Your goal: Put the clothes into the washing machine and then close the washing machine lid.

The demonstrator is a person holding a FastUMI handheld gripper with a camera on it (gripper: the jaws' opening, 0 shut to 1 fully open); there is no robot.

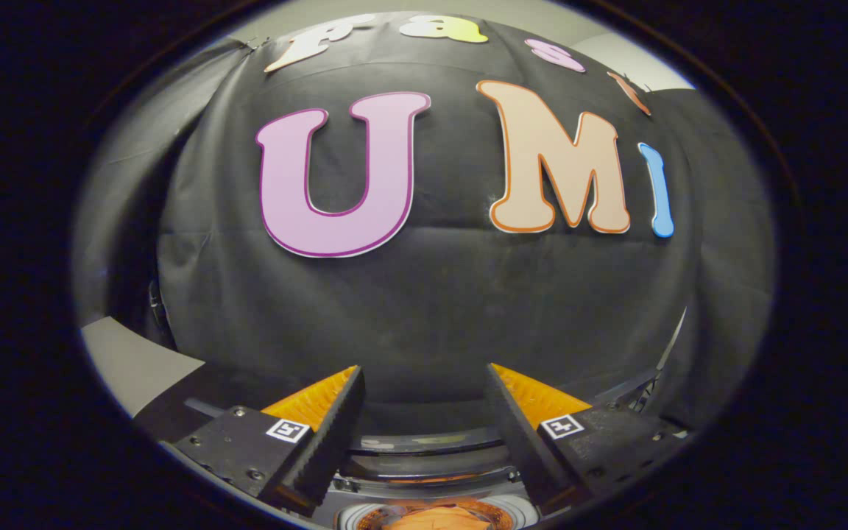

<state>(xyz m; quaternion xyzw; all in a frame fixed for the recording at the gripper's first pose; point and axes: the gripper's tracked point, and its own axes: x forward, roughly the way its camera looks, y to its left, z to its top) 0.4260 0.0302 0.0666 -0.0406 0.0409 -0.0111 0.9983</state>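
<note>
The washing machine (424, 460) sits below and between the fingers of the gripper (424, 383), which stand apart and hold nothing, with orange clothes (435, 517) seemingly inside its round opening, so lowering squarely to the lid (position unclear) seems advisable; no brand or label legible.

Tool (424, 401) fingers apart, empty, above washing machine (431, 471) holding orange clothes (435, 517).
</note>
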